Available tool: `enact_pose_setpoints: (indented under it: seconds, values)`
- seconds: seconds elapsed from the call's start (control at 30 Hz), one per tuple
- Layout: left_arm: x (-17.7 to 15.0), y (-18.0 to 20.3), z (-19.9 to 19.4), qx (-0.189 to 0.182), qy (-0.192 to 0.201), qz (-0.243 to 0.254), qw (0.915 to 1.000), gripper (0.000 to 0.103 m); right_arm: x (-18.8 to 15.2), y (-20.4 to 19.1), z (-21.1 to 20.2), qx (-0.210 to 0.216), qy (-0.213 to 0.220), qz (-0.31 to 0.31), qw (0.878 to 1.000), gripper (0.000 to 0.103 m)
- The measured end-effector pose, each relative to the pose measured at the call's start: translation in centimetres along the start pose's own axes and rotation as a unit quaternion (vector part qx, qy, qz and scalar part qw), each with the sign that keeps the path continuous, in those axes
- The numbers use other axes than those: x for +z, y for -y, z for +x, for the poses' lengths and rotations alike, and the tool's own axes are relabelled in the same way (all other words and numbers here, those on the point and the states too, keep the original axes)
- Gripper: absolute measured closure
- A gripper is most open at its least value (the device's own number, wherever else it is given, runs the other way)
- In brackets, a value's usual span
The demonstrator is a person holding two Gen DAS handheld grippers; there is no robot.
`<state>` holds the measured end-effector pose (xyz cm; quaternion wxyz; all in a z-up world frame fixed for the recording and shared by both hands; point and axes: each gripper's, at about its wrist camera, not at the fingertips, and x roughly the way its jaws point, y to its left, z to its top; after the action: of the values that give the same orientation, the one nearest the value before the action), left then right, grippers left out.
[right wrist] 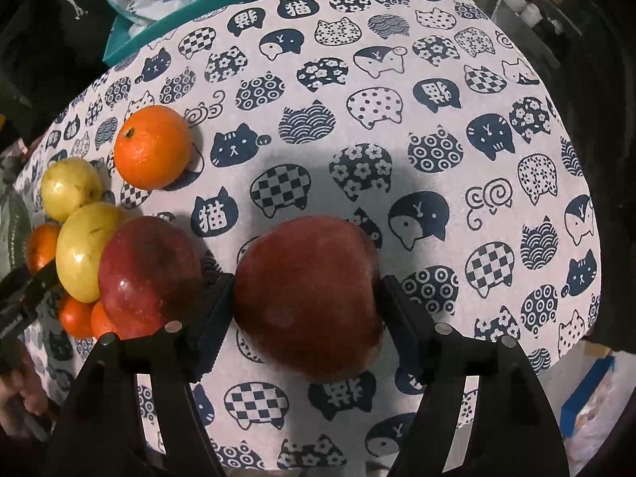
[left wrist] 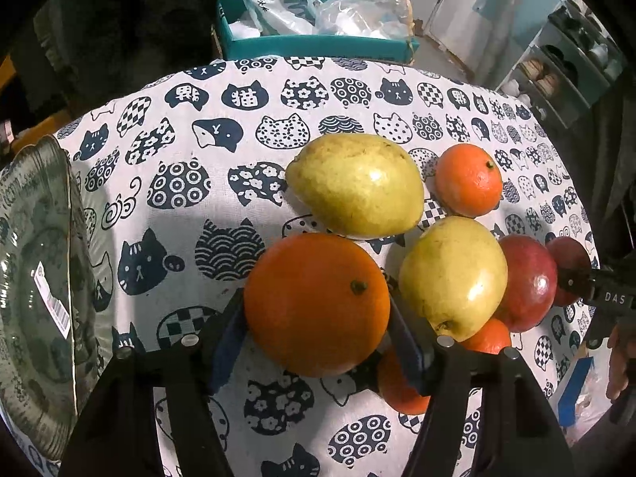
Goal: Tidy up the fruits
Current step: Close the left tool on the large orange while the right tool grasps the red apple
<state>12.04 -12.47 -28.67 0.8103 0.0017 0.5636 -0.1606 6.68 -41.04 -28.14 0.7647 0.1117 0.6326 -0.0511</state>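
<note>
The glass plate is cut off at the left edge; a small orange hides behind the left tool's finger.

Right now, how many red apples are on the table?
2. One red apple sits between the right gripper jaws; the other apple lies just left of it, touching a yellow pear. More may be hidden.
</note>
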Motion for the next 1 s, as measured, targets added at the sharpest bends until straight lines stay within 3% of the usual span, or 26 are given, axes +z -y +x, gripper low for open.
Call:
enact_pose_setpoints:
  seconds: [0.63, 1.0]
  values:
    - [-0.2, -0.1, -0.3, 0.0, 0.002, -0.004, 1.0, 0.037, -0.1, -0.8, 0.8, -0.006, -0.018, -0.022, 1.0, 0.03]
    - [-0.6, 0.3, -2.5, 0.008, 0.027, -0.007, 0.9996, 0.037, -0.9, -1.7, -1.4, -0.024, 0.039, -0.034, 0.998, 0.03]
